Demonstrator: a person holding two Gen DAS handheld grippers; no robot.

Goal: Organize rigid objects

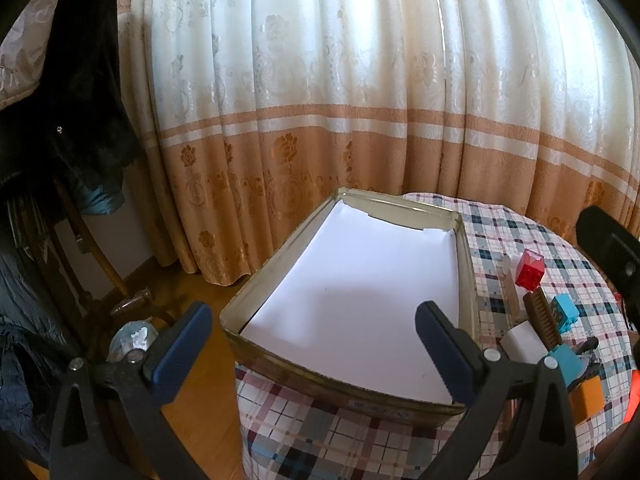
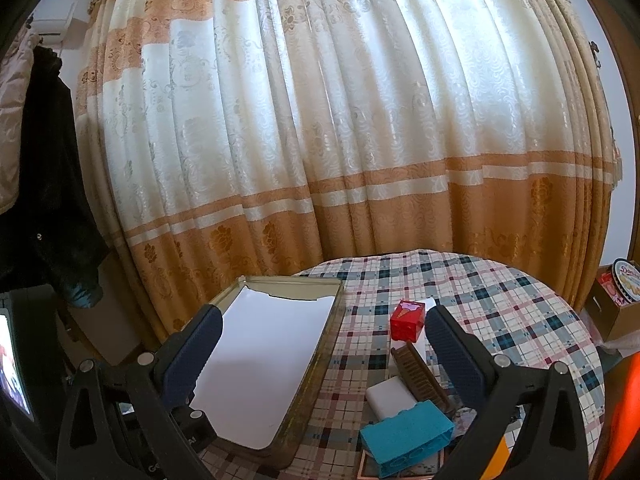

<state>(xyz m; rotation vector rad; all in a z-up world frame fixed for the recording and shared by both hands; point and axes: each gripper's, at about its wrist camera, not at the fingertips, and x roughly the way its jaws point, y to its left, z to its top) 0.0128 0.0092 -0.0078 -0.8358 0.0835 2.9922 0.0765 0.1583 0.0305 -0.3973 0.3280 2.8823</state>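
With both the left gripper [image 1: 312, 350] and right gripper [image 2: 324, 354] spread and empty, I judge the teal block [image 2: 406, 436] light, rigid and slick, best pinched across its flat long sides.

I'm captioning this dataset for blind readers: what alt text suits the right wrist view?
Open right gripper hovers empty over a plaid-clothed table, above a red block, brown comb, white bar and teal block. A paper-lined metal tin sits left, curtains behind.
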